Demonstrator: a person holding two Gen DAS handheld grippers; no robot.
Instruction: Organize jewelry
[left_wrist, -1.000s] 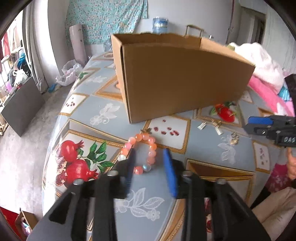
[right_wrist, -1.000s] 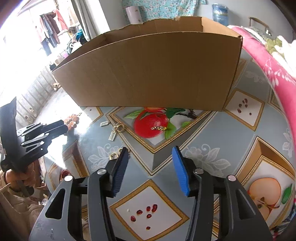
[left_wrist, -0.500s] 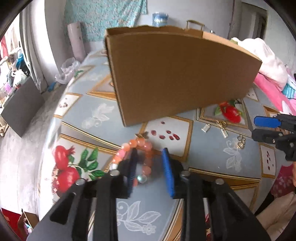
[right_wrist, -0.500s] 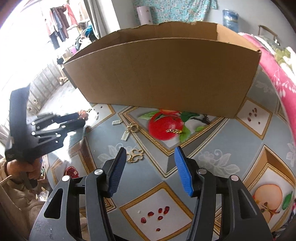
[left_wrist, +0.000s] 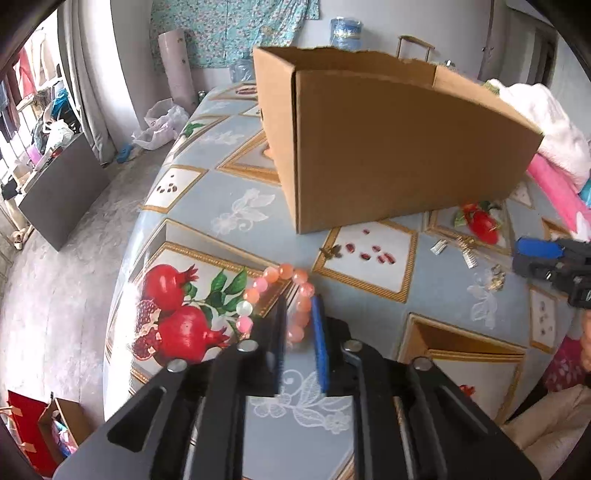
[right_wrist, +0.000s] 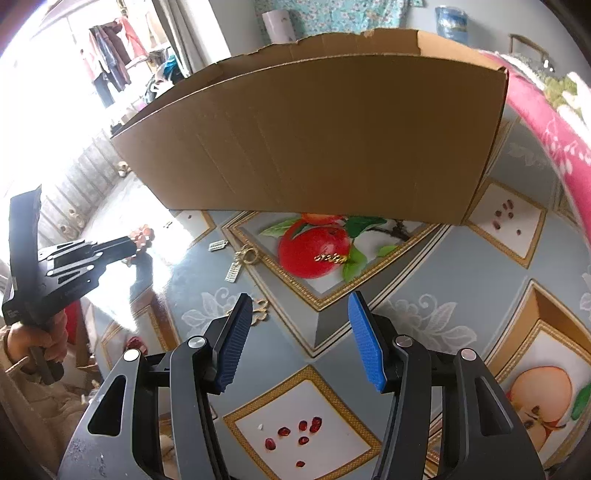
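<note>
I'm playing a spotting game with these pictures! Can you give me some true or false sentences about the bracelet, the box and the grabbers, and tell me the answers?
1. The left gripper is pinching the pink bead bracelet. True.
2. The right gripper holds a gold chain. False: its jaws are open and empty.
3. The cardboard box stands on the table. True.
4. The bracelet is inside the box. False: it is in front of it, outside.

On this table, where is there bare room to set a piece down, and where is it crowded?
Free: the cloth left of the cardboard box, out to the table edge, and the stretch under the right claw. Crowded: the strip before the box, with small gold pieces and a gold chain, and around the bead bracelet.
</note>
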